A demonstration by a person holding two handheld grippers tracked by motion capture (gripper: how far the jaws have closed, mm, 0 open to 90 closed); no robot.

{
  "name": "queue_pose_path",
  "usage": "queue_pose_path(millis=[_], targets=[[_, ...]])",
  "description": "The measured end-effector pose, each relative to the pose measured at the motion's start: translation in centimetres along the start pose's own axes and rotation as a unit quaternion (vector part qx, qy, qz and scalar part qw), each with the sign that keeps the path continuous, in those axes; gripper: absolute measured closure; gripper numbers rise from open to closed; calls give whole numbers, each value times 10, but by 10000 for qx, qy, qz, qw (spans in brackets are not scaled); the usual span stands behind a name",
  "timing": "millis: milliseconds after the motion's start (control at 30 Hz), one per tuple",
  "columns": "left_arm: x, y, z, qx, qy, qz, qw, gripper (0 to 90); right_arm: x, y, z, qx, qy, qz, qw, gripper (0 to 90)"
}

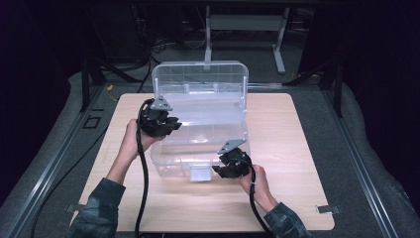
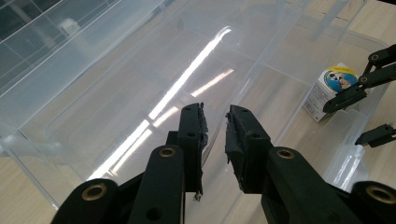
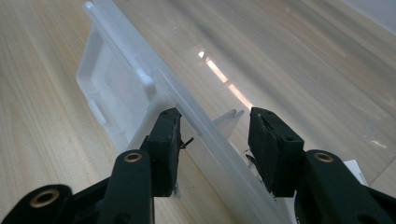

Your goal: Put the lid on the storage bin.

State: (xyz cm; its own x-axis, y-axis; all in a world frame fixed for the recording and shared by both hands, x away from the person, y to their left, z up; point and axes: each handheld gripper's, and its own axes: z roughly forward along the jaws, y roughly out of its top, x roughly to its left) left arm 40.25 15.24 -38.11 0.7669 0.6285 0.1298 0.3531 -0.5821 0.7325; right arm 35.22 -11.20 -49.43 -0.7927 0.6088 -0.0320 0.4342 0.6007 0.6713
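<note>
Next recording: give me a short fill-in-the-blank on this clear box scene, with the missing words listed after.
1. The clear plastic box stands on a ____ table.
2. The box's lid is ____, standing up at the far side.
3. The right gripper has its jaws astride the box's near ____.
4. Inside the box, near the right gripper, lies a small ____ with a printed label.

Missing words: wooden; open; wall; carton
</note>
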Motion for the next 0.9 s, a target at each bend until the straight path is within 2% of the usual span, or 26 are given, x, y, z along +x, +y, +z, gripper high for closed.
queue_pose_path(millis=[167,233,333,367,633,900], targets=[[-3,-2,0,-33,30,-44,10000,748,0,0,1,-57,-21,11,10000,547],[-4,-3,-1,-58,43,-59,10000,747,0,1,0,44,-6,-9,10000,547],[-2,-6,-1,-169,-45,-211,9996,745,0,1,0,51,5,-1,10000,546],[-2,-6,-1,-205,-45,-234,9995,745,0,1,1,-24,-22,9,10000,546],[-7,-10,-3,-199,16,-181,9996,744,0,0,1,-28,-31,-26,10000,546],[-15,-12,-3,-163,164,-85,9997,739,0,0,1,-28,-27,-39,10000,547]])
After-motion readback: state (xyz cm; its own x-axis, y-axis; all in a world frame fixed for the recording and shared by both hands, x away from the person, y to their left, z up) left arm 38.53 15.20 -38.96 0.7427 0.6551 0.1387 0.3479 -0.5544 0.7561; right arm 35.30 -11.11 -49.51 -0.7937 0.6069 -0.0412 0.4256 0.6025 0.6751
